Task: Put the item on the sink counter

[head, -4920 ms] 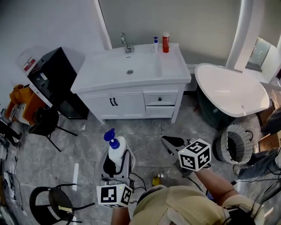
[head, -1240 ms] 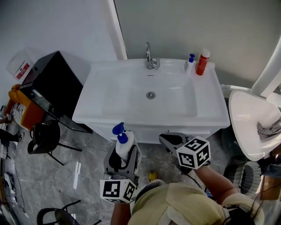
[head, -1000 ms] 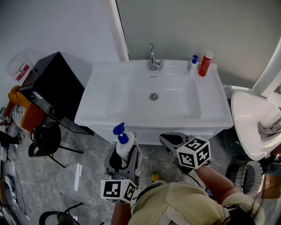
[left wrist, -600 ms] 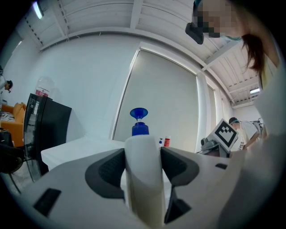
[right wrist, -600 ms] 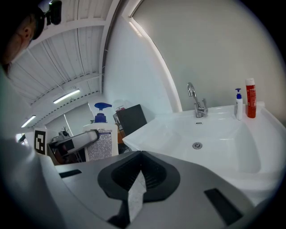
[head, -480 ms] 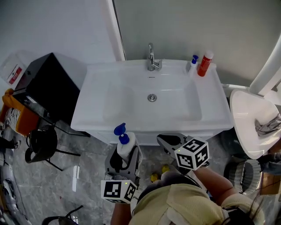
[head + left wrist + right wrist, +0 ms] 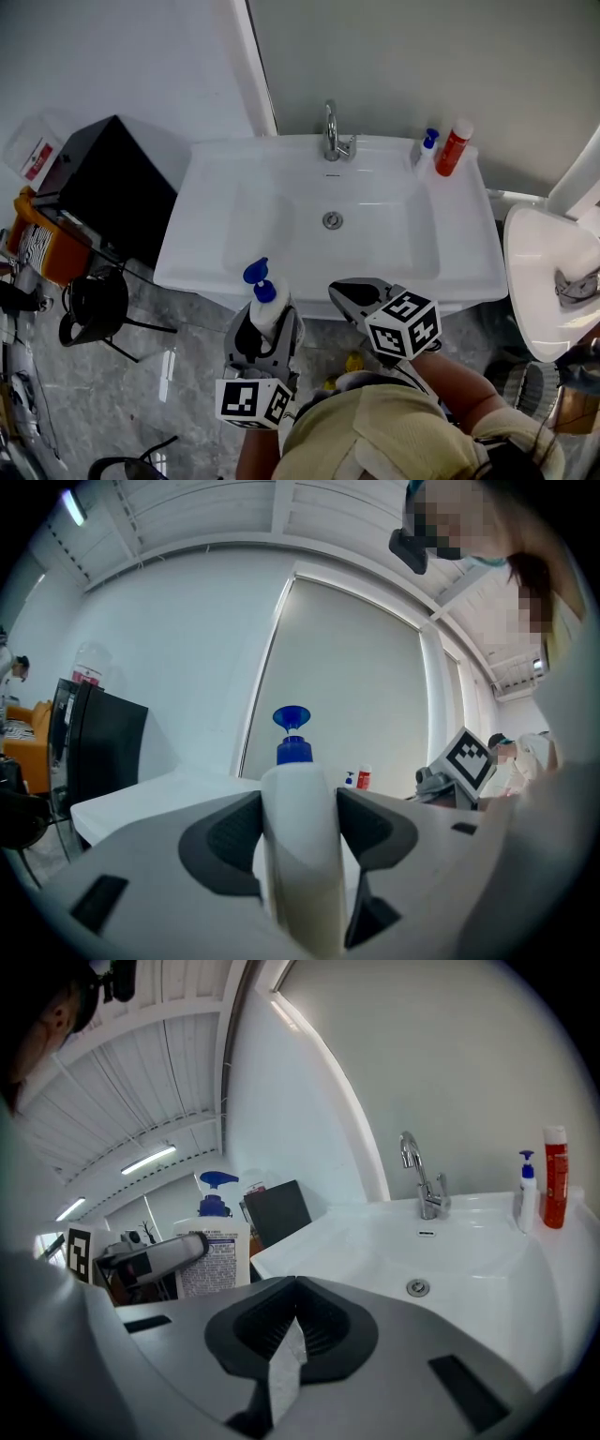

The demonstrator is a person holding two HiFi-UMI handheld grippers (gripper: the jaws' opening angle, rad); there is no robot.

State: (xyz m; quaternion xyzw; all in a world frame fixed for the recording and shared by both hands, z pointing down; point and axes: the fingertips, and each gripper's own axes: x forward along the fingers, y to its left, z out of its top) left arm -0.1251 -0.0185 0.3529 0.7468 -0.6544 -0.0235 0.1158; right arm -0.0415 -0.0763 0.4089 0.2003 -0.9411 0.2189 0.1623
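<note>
Right now the L gripper (image 7: 265, 326) is clamped on the bottle (image 7: 264, 311), a white pump type w/ blue nozzle, jaws pressed to both its sides. The bottle is upright, held off the counter (image 7: 211, 202) at its front edge, left of the basin. The R gripper (image 7: 353, 292) is just beside it on the right, jaws together; a thin white sliver (image 7: 284, 1372) sits at the seam, can't tell what. At the counter's back: tap (image 7: 331, 141) mid, small pump btl (image 7: 427, 152) and red btl (image 7: 452, 147) in the right corner.
</note>
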